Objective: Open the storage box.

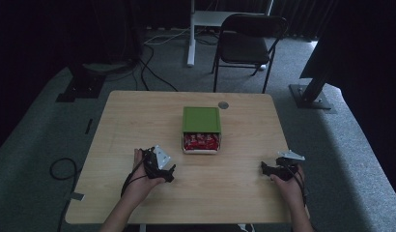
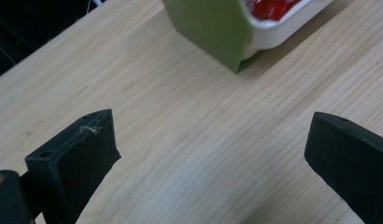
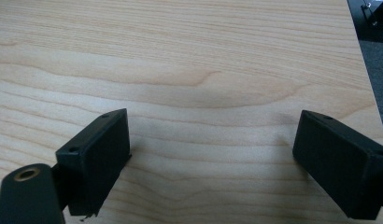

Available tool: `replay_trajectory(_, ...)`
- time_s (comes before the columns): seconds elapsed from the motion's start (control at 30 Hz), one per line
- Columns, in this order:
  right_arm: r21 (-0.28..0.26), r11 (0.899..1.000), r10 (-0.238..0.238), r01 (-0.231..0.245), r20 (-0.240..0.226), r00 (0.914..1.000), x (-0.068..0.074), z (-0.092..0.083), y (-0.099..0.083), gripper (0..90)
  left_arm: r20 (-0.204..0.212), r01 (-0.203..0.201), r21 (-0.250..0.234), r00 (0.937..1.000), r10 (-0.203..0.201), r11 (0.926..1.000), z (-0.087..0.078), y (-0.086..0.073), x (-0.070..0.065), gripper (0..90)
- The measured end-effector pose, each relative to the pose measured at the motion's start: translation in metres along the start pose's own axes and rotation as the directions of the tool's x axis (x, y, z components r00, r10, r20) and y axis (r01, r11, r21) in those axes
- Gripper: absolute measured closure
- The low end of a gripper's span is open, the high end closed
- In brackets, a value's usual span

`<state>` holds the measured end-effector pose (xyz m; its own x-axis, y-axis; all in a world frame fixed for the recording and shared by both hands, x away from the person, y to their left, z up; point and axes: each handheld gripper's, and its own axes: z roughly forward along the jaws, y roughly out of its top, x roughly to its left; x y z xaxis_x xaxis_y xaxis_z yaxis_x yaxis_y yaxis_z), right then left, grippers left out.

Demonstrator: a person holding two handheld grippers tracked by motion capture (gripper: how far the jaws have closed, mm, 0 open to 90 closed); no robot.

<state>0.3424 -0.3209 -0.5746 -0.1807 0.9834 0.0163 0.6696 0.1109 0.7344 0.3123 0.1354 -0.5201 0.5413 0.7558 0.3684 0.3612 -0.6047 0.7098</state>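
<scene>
Left gripper (image 1: 168, 172): my jaws spread, empty, low over the pale wooden bench (image 1: 138, 121), aimed toward the box.

Green-sleeved white drawer box of red packets (image 1: 201, 130): bench centre, drawer slid partly out toward me for access; packet count unreadable.

Right gripper (image 1: 265, 168): jaws released, empty, well apart from the box.

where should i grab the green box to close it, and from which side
Judging by its pose, grip the white tray that sticks out of the green sleeve toward the person, across its side walls, coming from the near edge. The left gripper, jaws wide open, is closer and already faces it.
</scene>
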Motion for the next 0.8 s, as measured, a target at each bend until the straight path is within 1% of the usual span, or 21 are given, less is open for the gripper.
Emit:
replay_trajectory(0.13,0.000,1.000,0.000,0.000,0.000,1.0000,0.000,0.000,0.000,10.5,0.011,-0.041,-0.007,0.9991,0.041,0.9991,0.001,0.009,-0.006,3.1)
replay_trajectory(0.17,0.000,1.000,-0.001,0.001,0.000,1.0000,0.000,0.000,0.000,10.5,0.014,-0.060,-0.010,0.9981,0.060,0.9982,0.002,0.012,-0.009,3.1)
replay_trajectory(0.2,0.000,1.000,-0.001,0.001,0.000,1.0000,0.000,0.000,0.000,10.5,0.014,-0.060,-0.010,0.9981,0.060,0.9982,0.002,0.012,-0.009,3.1)
replay_trajectory(0.23,0.000,1.000,0.000,0.000,0.000,1.0000,0.000,0.000,0.000,10.5,0.016,-0.084,-0.013,0.9964,0.084,0.9964,0.003,0.015,-0.013,3.1)
replay_trajectory(0.27,0.000,1.000,-0.001,0.001,0.000,1.0000,0.000,0.000,0.000,10.5,0.016,-0.084,-0.013,0.9964,0.084,0.9964,0.003,0.015,-0.013,3.1)
replay_trajectory(0.3,0.000,1.000,-0.001,0.001,0.000,1.0000,0.000,0.000,0.000,10.5,0.018,-0.103,-0.024,0.9944,0.104,0.9943,0.005,0.019,-0.016,3.1)
replay_trajectory(0.4,0.001,1.000,0.000,0.000,0.000,1.0000,0.000,0.000,0.000,10.5,0.014,-0.135,-0.036,0.9907,0.136,0.9902,0.007,0.023,-0.020,3.1)
replay_trajectory(0.5,0.001,1.000,0.001,-0.001,0.000,1.0000,0.000,0.000,0.000,10.5,0.025,-0.139,-0.039,0.9899,0.140,0.9895,0.008,0.025,-0.022,3.1)
replay_trajectory(0.53,0.000,1.000,0.001,-0.001,0.000,1.0000,0.000,0.000,0.000,10.5,0.023,-0.167,-0.035,0.9856,0.167,0.9854,0.010,0.028,-0.025,3.1)
replay_trajectory(0.57,0.000,1.000,0.001,-0.001,0.000,1.0000,0.000,0.000,0.000,10.5,0.023,-0.167,-0.035,0.9856,0.167,0.9854,0.010,0.028,-0.025,3.1)
replay_trajectory(0.6,0.001,1.000,0.001,-0.001,0.000,1.0000,0.000,0.000,0.000,10.5,0.018,-0.193,-0.042,0.9810,0.193,0.9804,0.011,0.030,-0.029,3.1)
replay_trajectory(0.63,0.001,1.000,0.001,-0.001,0.000,1.0000,0.000,0.000,0.000,10.5,0.018,-0.193,-0.042,0.9810,0.193,0.9804,0.011,0.030,-0.029,3.0)
replay_trajectory(0.67,0.001,1.000,0.001,-0.001,0.000,1.0000,0.000,0.000,0.000,10.5,0.016,-0.202,-0.046,0.9790,0.203,0.9782,0.012,0.031,-0.031,3.0)
replay_trajectory(0.7,0.001,1.000,0.001,-0.001,0.000,1.0000,0.000,0.000,0.000,10.5,0.015,-0.221,-0.047,0.9750,0.222,0.9742,0.012,0.032,-0.033,3.1)
replay_trajectory(0.73,0.001,1.000,0.001,-0.001,0.000,1.0000,0.000,0.000,0.000,10.5,0.005,-0.248,-0.057,0.9687,0.248,0.9672,0.013,0.034,-0.036,3.1)
replay_trajectory(0.77,0.001,1.000,0.001,-0.001,0.000,1.0000,0.000,0.000,0.000,10.5,0.005,-0.248,-0.057,0.9687,0.248,0.9672,0.013,0.034,-0.036,3.1)
replay_trajectory(0.8,0.001,1.000,0.001,-0.001,0.000,1.0000,0.000,0.000,0.000,10.5,0.003,-0.271,-0.068,0.9624,0.272,0.9602,0.014,0.037,-0.039,3.1)
